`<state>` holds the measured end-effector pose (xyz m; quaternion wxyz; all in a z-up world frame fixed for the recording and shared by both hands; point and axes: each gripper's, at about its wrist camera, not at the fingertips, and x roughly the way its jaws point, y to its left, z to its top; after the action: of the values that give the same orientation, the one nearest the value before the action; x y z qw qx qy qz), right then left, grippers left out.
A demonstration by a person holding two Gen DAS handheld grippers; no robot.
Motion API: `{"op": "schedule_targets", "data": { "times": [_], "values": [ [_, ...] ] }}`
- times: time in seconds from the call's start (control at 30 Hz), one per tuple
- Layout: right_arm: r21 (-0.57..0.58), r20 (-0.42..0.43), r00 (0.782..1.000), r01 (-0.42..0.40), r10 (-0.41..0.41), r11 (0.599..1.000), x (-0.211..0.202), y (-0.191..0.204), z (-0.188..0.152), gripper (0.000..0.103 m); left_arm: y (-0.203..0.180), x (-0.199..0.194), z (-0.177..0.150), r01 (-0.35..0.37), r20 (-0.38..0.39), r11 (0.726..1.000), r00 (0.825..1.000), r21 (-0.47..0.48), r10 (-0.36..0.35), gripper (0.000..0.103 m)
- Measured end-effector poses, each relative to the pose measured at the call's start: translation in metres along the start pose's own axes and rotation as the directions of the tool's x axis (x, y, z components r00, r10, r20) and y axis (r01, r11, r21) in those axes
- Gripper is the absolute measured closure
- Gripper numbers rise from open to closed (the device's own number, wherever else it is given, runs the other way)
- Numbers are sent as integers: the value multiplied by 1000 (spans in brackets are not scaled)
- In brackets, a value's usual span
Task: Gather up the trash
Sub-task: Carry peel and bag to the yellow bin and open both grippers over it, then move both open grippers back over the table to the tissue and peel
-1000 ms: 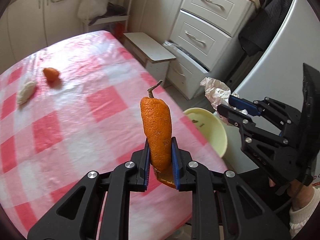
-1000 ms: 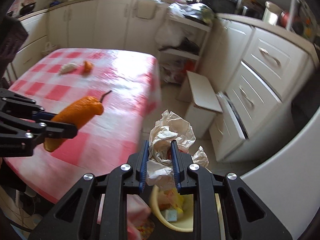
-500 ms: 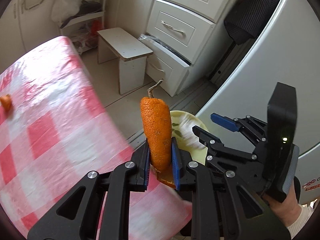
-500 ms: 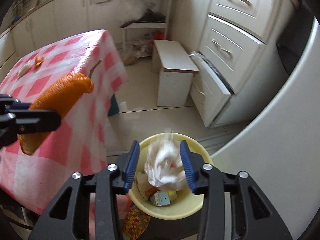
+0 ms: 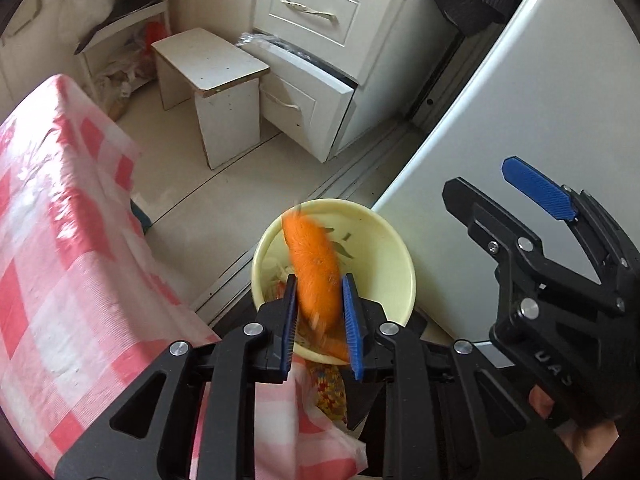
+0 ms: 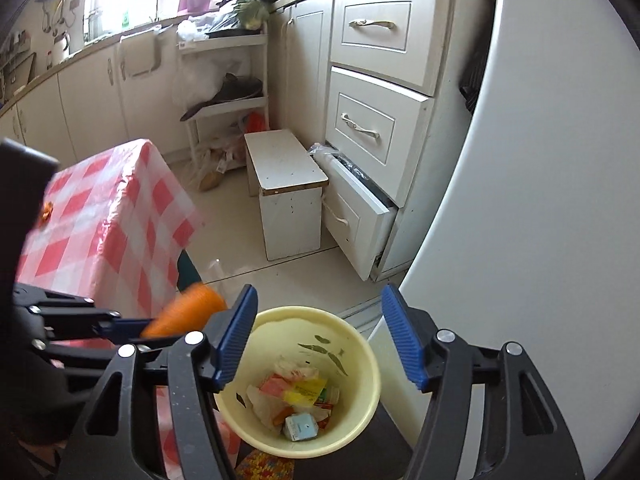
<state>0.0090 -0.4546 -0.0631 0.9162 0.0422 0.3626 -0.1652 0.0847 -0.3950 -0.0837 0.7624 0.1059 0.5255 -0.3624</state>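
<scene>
Left tool (image 5: pixel 319 322) over the yellow bin (image 5: pixel 394 256), jaws opening. The orange peel (image 5: pixel 314 270) is blurred between the pads, tilted toward 11 o'clock; it looks to be slipping loose, and I cannot tell whether the pads still press it. It hangs directly above the bin mouth.

Right tool (image 6: pixel 320 336) at 3 o'clock of the left one, jaws spreading wide, nothing between them. Bin below it already holds crumpled paper and small cartons (image 6: pixel 298 400).

Progress, as judged: the peel is near to going in. Still left: a small orange scrap (image 6: pixel 47 211) on the checked desk (image 6: pixel 120 216), at 9 o'clock in the right wrist view. Other desk litter cannot be ruled out; most of the top is out of view.
</scene>
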Motion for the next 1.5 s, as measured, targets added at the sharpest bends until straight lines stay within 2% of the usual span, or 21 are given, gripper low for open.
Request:
{"op": "schedule_targets", "data": {
  "times": [0.13,0.33,0.5,0.6,0.7,0.8,0.83,0.87,0.93,1.0,1.1,1.27,1.5],
  "values": [
    [10,5,1000,-15,15,1000,4,-1,4,40,1,-5,0,0,16,1000,1000,-10,1,74],
    [-9,14,999,-51,51,999,5,10,6,39,26,-28,-9,-37,56,998,998,-48,40,72],
    [-44,36,992,-120,122,992,-1,28,8,36,63,-62,-26,-102,108,990,988,-95,112,71],
    [-90,36,984,-169,173,981,-5,49,10,36,95,-86,-39,-162,140,975,973,-153,183,66],
    [-155,20,971,-233,239,960,-8,79,13,36,137,-113,-54,-236,164,942,946,-241,279,63],
    [-219,-17,945,-323,327,921,-11,116,16,36,186,-141,-69,-297,169,892,914,-341,369,62],
    [-233,-33,934,-355,357,905,-11,128,18,36,206,-151,-74,-324,163,868,899,-377,406,61],
    [-255,-53,921,-387,387,886,-11,145,21,36,219,-157,-77,-337,156,853,891,-398,425,61],
    [-300,-65,909,-411,411,861,-12,171,27,36,251,-171,-83,-356,145,822,877,-444,458,60],
    [-357,-77,899,-428,430,830,-11,203,35,36,272,-179,-87,-364,139,804,869,-471,475,60],
    [-410,-103,883,-457,458,789,-2,248,45,36,300,-186,-91,-364,134,787,865,-498,484,60],
    [-498,-127,875,-464,468,732,12,303,50,36,326,-179,-87,-355,127,781,868,-513,479,59],
    [-511,-148,871,-473,469,718,34,333,60,36,344,-166,-81,-364,115,793,874,-488,472,59]
  ]
}}
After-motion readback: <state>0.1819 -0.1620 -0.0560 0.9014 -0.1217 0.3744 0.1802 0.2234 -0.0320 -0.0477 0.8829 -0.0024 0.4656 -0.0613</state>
